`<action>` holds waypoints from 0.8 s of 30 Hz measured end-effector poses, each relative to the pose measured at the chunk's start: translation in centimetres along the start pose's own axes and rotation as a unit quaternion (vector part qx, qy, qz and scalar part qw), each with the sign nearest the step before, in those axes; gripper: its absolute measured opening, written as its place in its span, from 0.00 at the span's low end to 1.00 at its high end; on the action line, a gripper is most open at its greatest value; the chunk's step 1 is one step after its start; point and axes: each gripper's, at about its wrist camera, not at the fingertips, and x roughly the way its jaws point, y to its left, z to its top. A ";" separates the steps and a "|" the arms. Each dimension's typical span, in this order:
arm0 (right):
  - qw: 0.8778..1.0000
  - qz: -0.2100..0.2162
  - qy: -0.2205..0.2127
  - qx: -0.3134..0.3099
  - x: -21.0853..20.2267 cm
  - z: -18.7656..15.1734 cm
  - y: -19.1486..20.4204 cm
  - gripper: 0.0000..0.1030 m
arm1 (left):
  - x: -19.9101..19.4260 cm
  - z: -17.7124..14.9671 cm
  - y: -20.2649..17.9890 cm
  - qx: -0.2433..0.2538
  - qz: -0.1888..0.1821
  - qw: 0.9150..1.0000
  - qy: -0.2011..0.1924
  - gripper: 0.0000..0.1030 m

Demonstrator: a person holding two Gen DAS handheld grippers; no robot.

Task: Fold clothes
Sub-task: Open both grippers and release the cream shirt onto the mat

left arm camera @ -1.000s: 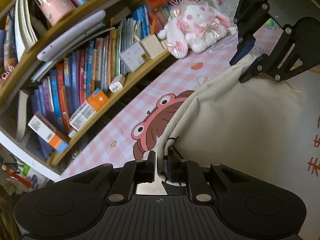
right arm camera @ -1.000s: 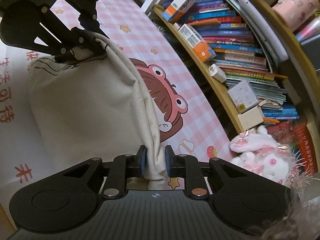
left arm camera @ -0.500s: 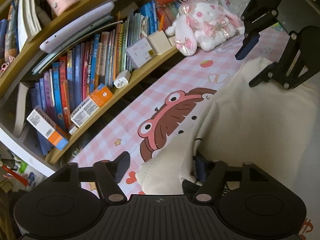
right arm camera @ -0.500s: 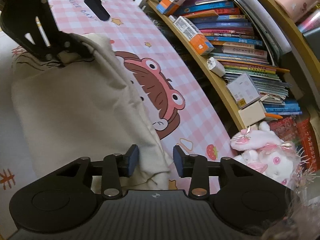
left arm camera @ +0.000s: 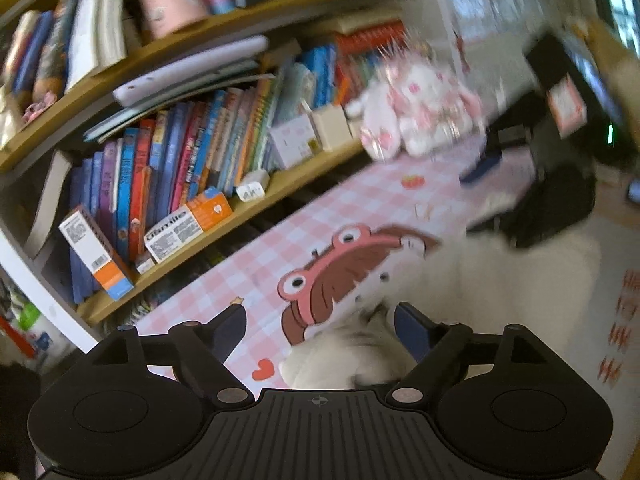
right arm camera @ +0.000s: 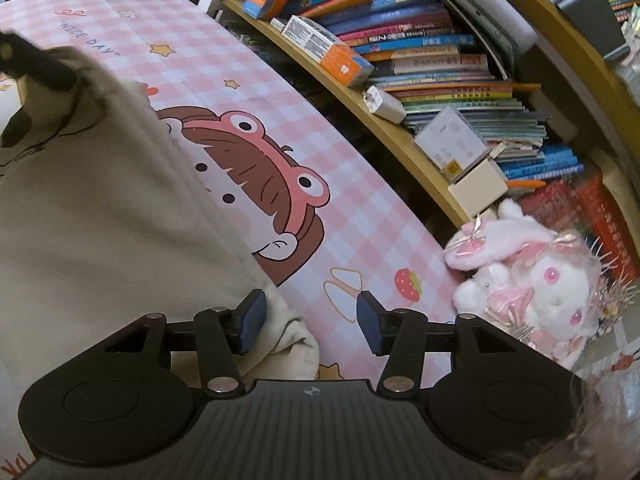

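Observation:
A cream garment (left arm camera: 500,280) lies folded over on the pink checked table mat (left arm camera: 248,280). My left gripper (left arm camera: 320,320) hangs just above its near corner. The jaws are opening wide, and the corner lies loose below them with neither pad pressing it. That view is blurred. In the right wrist view the same garment (right arm camera: 100,220) fills the left side. My right gripper (right arm camera: 311,312) is over its other corner, jaws opening. The cloth edge lies beside the left pad (right arm camera: 252,320), not pinched. The left gripper's fingers (right arm camera: 44,66) show at the far top left.
A wooden bookshelf (right arm camera: 400,148) packed with books and small boxes runs along the mat's far side. A pink and white plush rabbit (right arm camera: 532,276) sits at the shelf's end. The mat carries a cartoon figure in a frog hat (right arm camera: 256,168).
Both grippers were shut on the garment's folded edge. Both have since opened and let it go, and the cloth now rests on the mat. The left gripper has drawn back and risen.

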 end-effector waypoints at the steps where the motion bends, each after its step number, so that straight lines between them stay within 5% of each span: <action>1: 1.000 0.000 0.001 0.003 0.2 0.0 0.0 0.46 | -0.3 0.1 0.4 -0.014 -0.002 1.000 -0.008 0.84; 9: 0.998 -0.047 0.002 0.037 0.1 0.0 -0.5 0.46 | -1.2 -1.0 2.3 -0.111 -0.002 0.994 -0.013 0.85; 14: 0.991 -0.058 -0.003 0.117 -1.6 -0.9 -2.9 0.45 | -1.2 -2.4 2.4 -0.166 -0.005 0.986 -0.001 0.85; 24: 0.940 0.046 -0.012 0.337 -5.5 -4.4 -4.3 0.58 | -0.3 -5.1 3.6 -0.328 0.005 0.945 0.003 0.88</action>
